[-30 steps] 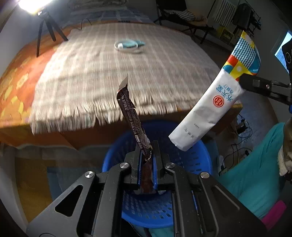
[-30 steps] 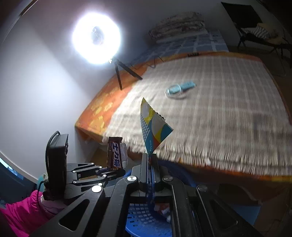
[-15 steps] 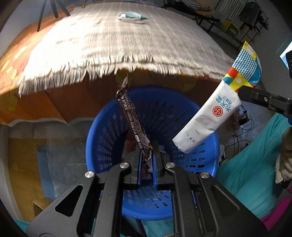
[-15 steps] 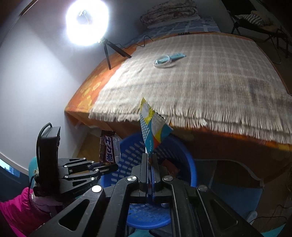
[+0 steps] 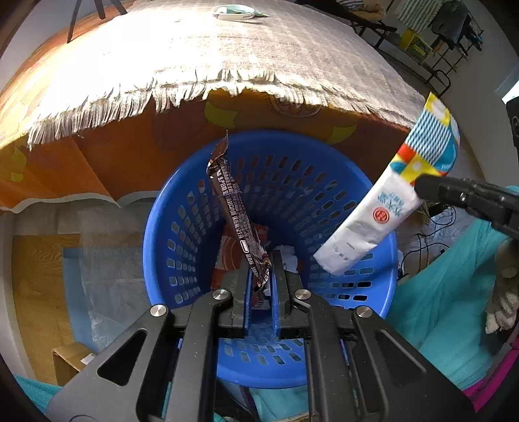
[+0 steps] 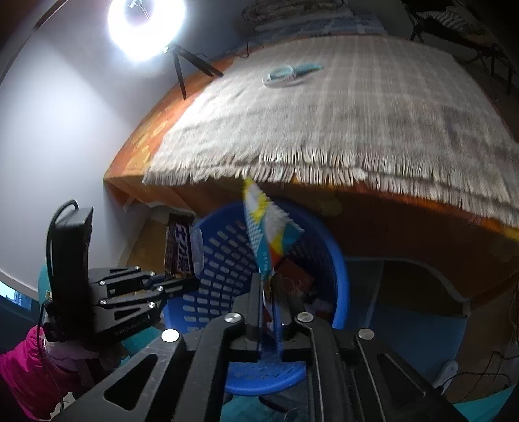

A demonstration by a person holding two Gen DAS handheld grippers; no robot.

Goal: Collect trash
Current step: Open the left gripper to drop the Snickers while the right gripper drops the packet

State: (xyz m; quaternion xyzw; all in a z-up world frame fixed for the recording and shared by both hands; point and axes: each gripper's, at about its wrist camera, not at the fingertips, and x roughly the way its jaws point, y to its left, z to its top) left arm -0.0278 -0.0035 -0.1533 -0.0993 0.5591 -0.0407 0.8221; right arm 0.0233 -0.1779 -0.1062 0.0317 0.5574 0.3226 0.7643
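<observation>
1. Behind everything is a bed (image 5: 136,168) with an orange side and a checked blanket (image 5: 227,58) with fringe on top, filling the upper half of the left wrist view.
2. Low in the middle of that view stands a blue basket (image 5: 181,227) with holes in its wall, on the floor just in front of the bed. Some trash already lies at its bottom.
3. The left tongs (image 5: 260,282) are clenched on a dark brown candy wrapper (image 5: 233,207). It sticks up from the tongs over the middle of the basket.
4. The right tongs (image 6: 268,292) are clenched on a long white packet (image 5: 373,220) with a bright blue, yellow and red end. In the left wrist view it hangs at the right side, its low end just over the basket rim.
5. I think the step now is to drop both pieces in.
6. To do it well, bring the right tongs a bit more toward the middle, so the long packet is fully over the hole.
7. Tip each piece down, then let go wide, because thin wrappers can stick to the pads.
8. A round, pale thing (image 5: 232,13) with a blue-green tail lies on the blanket at the top of the frame. It may be next.
</observation>
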